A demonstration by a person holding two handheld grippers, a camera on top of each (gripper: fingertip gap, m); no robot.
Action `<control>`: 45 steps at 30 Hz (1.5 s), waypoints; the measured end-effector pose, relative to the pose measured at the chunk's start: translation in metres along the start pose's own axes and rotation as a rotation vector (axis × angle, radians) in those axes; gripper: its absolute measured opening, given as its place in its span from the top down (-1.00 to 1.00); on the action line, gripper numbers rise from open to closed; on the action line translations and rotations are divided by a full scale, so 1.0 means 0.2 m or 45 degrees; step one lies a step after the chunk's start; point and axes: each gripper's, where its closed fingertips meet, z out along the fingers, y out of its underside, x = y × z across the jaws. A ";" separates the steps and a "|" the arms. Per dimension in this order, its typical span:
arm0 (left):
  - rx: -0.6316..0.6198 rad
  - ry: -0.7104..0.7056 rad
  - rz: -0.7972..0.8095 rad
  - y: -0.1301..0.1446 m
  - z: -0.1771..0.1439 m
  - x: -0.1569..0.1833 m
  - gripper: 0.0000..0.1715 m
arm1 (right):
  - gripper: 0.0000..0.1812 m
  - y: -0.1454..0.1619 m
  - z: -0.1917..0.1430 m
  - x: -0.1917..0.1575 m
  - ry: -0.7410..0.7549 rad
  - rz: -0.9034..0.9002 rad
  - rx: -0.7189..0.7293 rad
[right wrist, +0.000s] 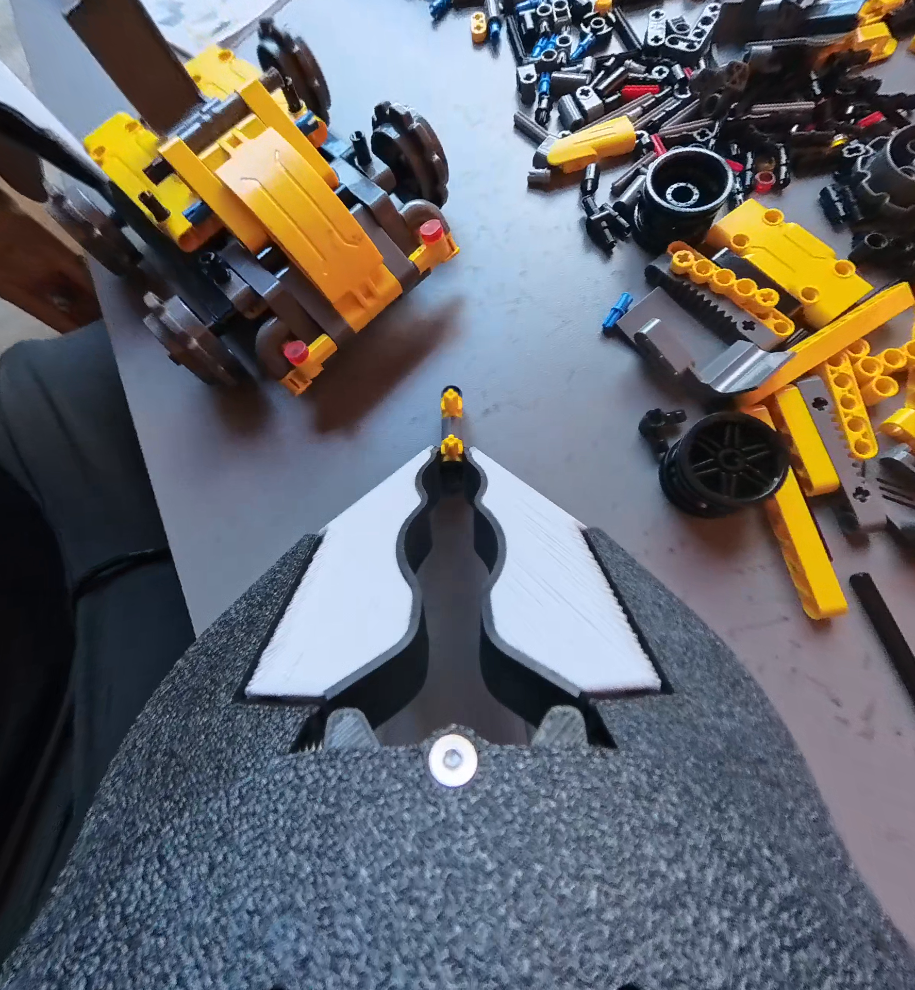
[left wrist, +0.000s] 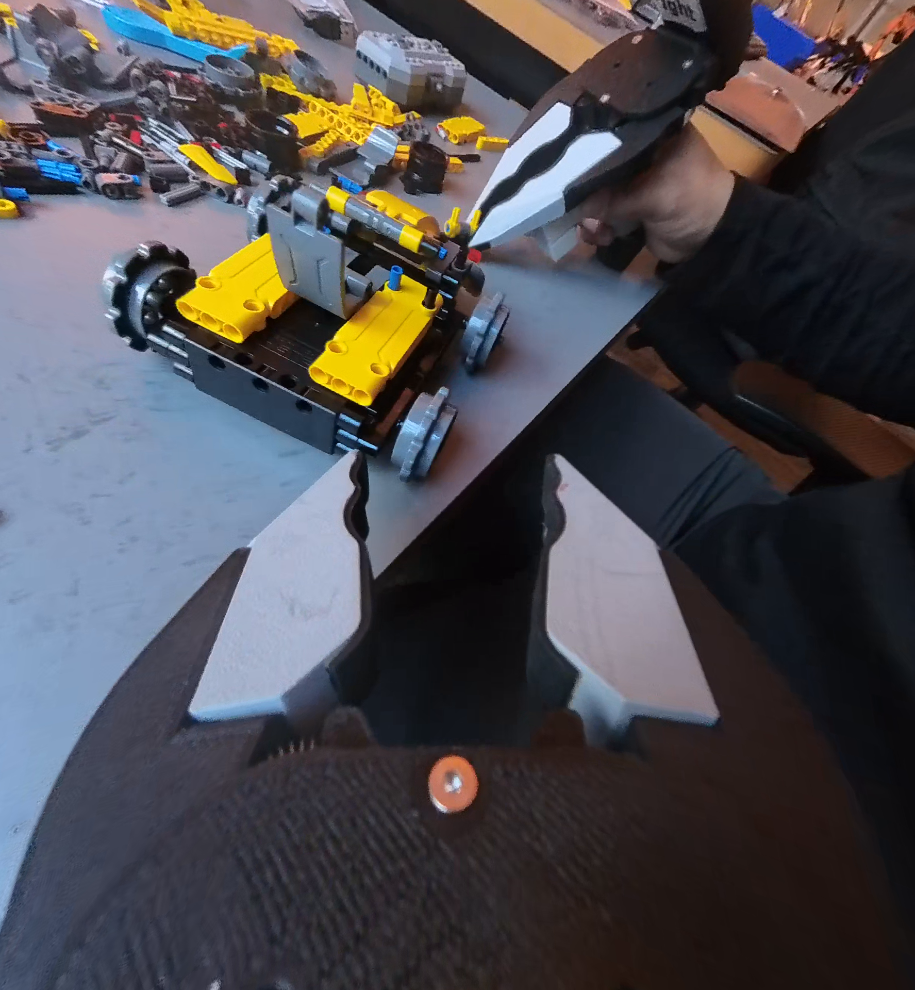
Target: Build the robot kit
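Observation:
A yellow and black brick-built vehicle [left wrist: 305, 332] with grey toothed wheels stands near the grey table's edge [left wrist: 551, 375]. It also shows in the right wrist view [right wrist: 262, 214]. My left gripper [left wrist: 455, 471] is open and empty, just short of the vehicle's nearest wheel [left wrist: 425, 428], partly past the table edge. My right gripper [right wrist: 451, 455] is shut on a thin black axle with two small yellow pieces [right wrist: 451, 412]. In the left wrist view the right gripper [left wrist: 479, 238] holds this axle [left wrist: 463, 225] beside the vehicle's end with the red studs [right wrist: 431, 231].
A pile of loose yellow, black, grey and blue parts [left wrist: 176, 123] covers the table's far side, also seen in the right wrist view [right wrist: 766, 214]. Two black wheels [right wrist: 723, 463] and a long black strip [right wrist: 899, 653] lie nearby. A person's dark sleeve [left wrist: 819, 268] is beyond the edge. Left tips to right tips: about 20 centimeters.

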 end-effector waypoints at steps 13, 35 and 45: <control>-0.053 0.177 0.104 0.01 0.16 0.24 0.29 | 0.93 -0.02 0.00 0.04 0.017 0.043 0.019; 0.100 -0.173 0.113 0.00 0.02 0.00 0.32 | 0.93 0.08 -0.07 0.03 0.066 -0.008 -0.023; 0.210 -0.242 0.119 -0.02 -0.12 -0.09 0.35 | 0.92 0.04 -0.02 0.04 0.007 -0.026 -0.026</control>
